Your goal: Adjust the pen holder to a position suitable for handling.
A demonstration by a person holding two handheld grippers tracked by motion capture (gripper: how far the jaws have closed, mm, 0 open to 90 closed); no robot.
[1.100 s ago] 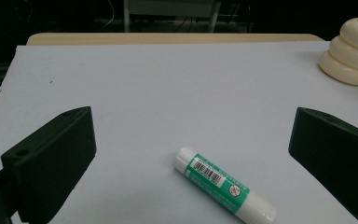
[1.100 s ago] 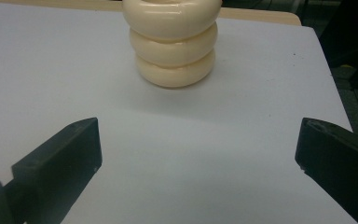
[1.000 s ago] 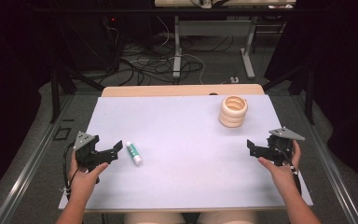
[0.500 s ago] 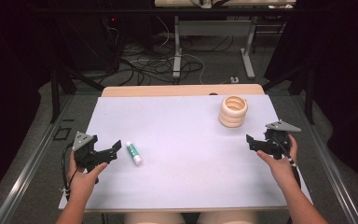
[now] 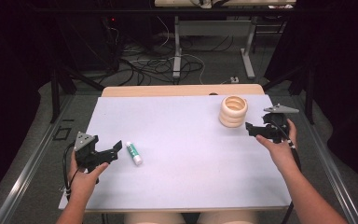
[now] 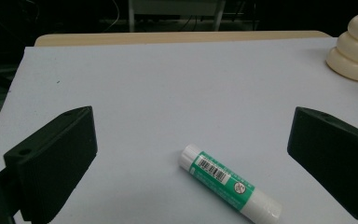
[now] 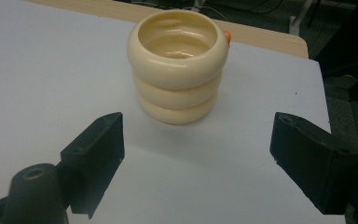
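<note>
From the high view, a cream ring cup [image 5: 233, 111] stands upright on the white counter [image 5: 186, 186], toward the far right side. It looks like three fat rings piled up, and its open top faces up. From here you cannot tell what is inside it. The right gripper [image 5: 251, 128] is held just beside the cup, on its right, and its jaws point at the cup's lower rings without touching. A glue stick [image 5: 134, 153] lies flat near the left side of the counter. Its long side runs from far-left to near-right, with the white end nearer the person. The left gripper [image 5: 116, 148] sits just left of the stick, jaws pointing toward it and apart from it.

In the left gripper view, the two black jaws are spread wide. The glue stick [image 6: 228, 182] lies on the counter [image 6: 168, 84] ahead of them, not touched. It is white with a green label and a bar code. One end points up and left, the other down and right. The ring cup [image 6: 354, 49] shows at the far right corner.

In the right gripper view, the jaws are spread apart and have just been closing a little, with nothing between them. The ring cup [image 7: 179, 65] stands straight up ahead of them. It is shiny and cream, and the inside looks empty. A small orange bit [image 7: 226, 35] sits at its far rim.
</note>
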